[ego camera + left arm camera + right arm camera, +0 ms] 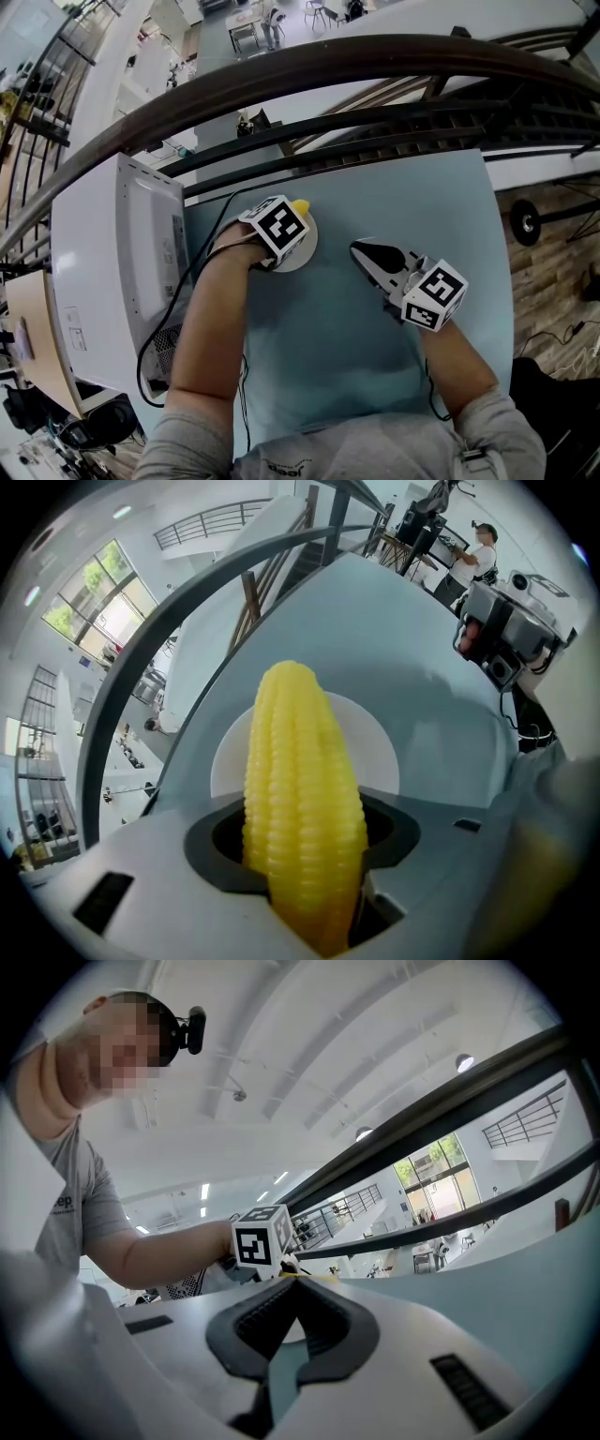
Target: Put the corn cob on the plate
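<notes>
**Yellow corn held over the plate**

Pointing straight down, the left gripper [300, 855] has its jaws pinching the corn [305, 799] near one end. The free tip reaches out over the white plate [375, 733]. No view shows whether the tip touches the plate. The plate sits on the blue tabletop [375, 187] toward its left edge, near a white case [103, 262] and short of the far edge, where a dark railing [375, 56] runs. Well apart to the right, the right gripper [361, 249] lies almost level, its jaws pressed together on nothing and its tips toward the plate. Bare tabletop spreads between the grippers and out to the right and near edges.
</notes>
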Demonstrator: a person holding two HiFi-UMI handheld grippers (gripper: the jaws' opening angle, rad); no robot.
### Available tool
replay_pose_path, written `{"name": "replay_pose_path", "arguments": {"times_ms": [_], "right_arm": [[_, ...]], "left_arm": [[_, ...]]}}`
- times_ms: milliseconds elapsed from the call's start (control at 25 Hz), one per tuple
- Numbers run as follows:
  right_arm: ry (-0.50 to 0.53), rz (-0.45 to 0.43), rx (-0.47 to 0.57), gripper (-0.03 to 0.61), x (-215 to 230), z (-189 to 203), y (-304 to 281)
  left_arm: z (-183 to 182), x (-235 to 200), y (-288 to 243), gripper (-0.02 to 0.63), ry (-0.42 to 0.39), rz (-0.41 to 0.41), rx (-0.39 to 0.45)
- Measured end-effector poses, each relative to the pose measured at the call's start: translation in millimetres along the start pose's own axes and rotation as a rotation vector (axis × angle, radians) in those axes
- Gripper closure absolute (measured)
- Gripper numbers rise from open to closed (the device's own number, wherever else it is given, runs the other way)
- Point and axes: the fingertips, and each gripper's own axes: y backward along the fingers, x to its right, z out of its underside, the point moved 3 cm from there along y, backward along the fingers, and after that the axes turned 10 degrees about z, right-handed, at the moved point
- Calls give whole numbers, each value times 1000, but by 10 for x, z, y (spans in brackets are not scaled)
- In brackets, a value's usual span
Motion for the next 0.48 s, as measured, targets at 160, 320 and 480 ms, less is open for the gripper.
{"name": "replay_pose_path", "arguments": {"times_ms": [160,320,480], "right_arm": [[0,-4,7,561,-15,-37,27],[2,2,9,561,-1,-65,66],[1,8,10,561,-12,-95,98]], "left_arm": [[22,7,36,365,3,-25,16],[57,43,38,351,11,-43,37],[79,72,34,350,18,-58,51]]}}
